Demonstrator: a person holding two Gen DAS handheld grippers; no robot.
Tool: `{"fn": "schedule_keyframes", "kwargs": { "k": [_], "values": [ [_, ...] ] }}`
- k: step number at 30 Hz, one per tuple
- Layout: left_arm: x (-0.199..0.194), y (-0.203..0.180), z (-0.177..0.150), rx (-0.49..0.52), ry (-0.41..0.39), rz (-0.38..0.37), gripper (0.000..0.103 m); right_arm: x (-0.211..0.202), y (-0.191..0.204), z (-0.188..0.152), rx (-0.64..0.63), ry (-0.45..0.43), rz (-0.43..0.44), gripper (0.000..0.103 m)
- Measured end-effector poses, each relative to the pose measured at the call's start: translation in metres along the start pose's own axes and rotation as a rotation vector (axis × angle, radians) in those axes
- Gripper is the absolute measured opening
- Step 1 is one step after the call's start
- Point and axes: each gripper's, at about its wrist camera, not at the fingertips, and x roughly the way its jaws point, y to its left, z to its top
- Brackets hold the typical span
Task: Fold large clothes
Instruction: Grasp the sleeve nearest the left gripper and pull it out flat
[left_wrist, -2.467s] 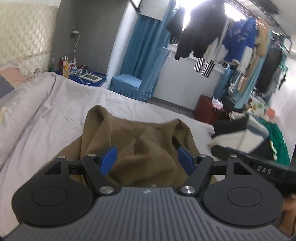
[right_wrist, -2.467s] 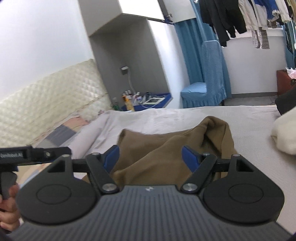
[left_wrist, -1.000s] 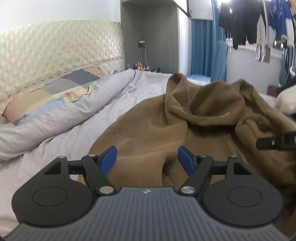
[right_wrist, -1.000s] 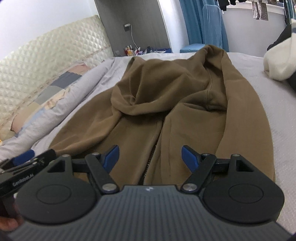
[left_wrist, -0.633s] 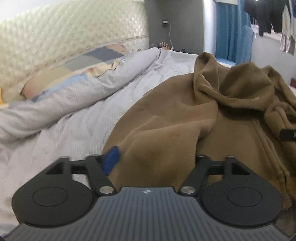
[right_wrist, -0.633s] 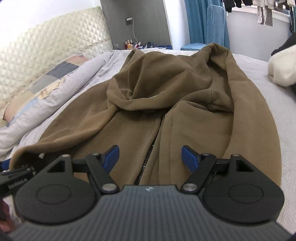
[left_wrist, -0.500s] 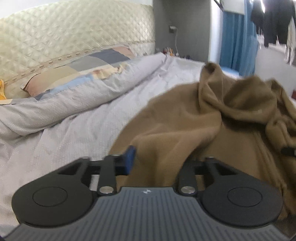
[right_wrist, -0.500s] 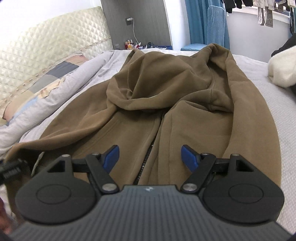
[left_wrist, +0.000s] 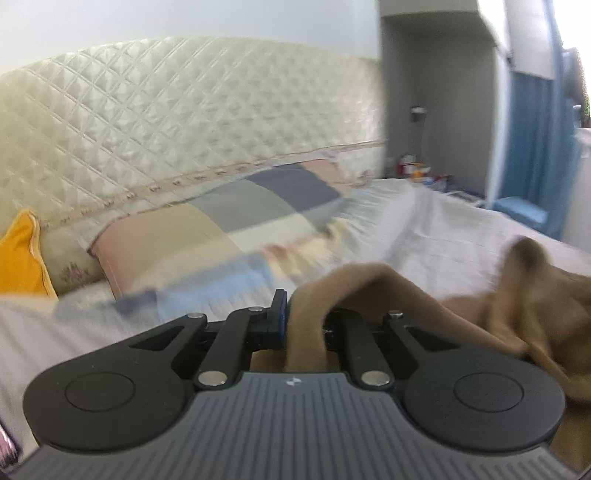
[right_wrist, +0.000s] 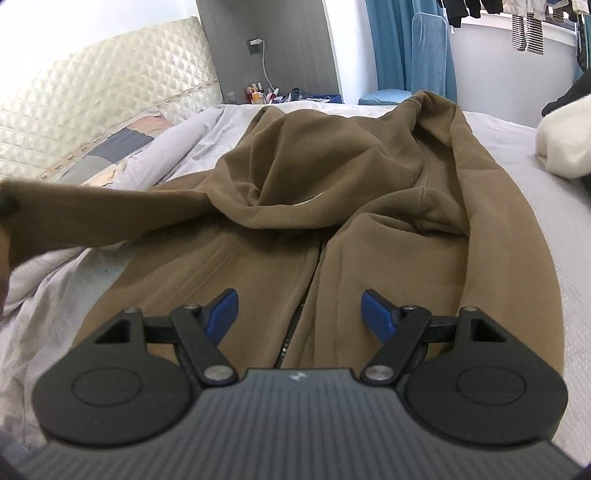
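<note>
L gripper (left_wrist: 304, 325) closed on hoodie (right_wrist: 332, 192) sleeve (left_wrist: 306, 314), lifted it since earlier.

no legible text, labels, brands or numbers in either view

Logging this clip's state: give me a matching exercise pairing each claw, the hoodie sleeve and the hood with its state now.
Column one:
1 left claw
2 right claw
3 brown fleece hoodie's sleeve
4 hoodie's hood

Column two:
A open above the zipper
B lifted off the grey bedsheet
C crumpled on the chest
D shut on fabric

Pairs: 1-D, 2-A, 3-B, 4-C
</note>
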Motion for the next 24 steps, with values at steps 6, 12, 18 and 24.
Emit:
{"fn": "schedule_keyframes", "kwargs": {
  "k": [6, 12, 18, 24],
  "values": [
    [0.120, 0.014, 0.058, 0.050, 0.046, 0.161, 0.010, 0.014, 0.003, 0.007, -0.016, -0.006, 0.024, 0.076],
    [0.229, 0.027, 0.073, -0.005, 0.187, 0.252, 0.010, 0.035, 0.002, 0.013, 0.006, 0.001, 0.051, 0.075],
    [0.287, 0.026, 0.054, 0.001, 0.279, 0.298, 0.010, 0.055, -0.002, 0.010, -0.023, 0.013, 0.057, 0.075],
    [0.283, 0.018, 0.058, 0.018, 0.280, 0.336, 0.014, 0.068, -0.002, 0.008, -0.040, 0.024, 0.071, 0.076]
  ]
}}
